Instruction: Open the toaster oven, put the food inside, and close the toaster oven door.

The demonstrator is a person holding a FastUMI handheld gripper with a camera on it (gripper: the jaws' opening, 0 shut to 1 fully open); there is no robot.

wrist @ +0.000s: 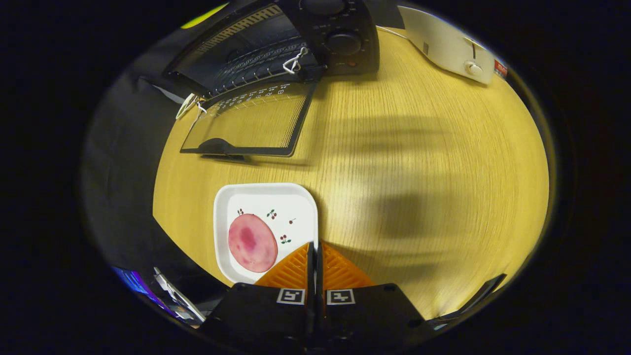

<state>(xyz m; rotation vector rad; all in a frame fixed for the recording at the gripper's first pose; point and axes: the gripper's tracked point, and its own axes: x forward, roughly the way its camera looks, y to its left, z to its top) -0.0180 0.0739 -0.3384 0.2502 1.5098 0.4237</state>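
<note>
The black toaster oven (pixel 340 39) stands at the far side of the wooden table, its glass door (pixel 249 125) folded down flat and open, the wire rack (pixel 261 61) showing inside. A white square plate (pixel 296 207) with small cherry prints lies just ahead of my fingers, slightly to their left. A round pink slice of meat (pixel 252 242) rests on the plate's near left part. My gripper (pixel 314 245) is shut, fingertips together at the plate's near right edge, with nothing between them.
A white pop-up toaster (pixel 451 47) stands at the far right of the table. The wooden tabletop (pixel 419 172) stretches wide to the right of the plate and oven door. The table's left edge runs close beside the plate, with dark cloth beyond it.
</note>
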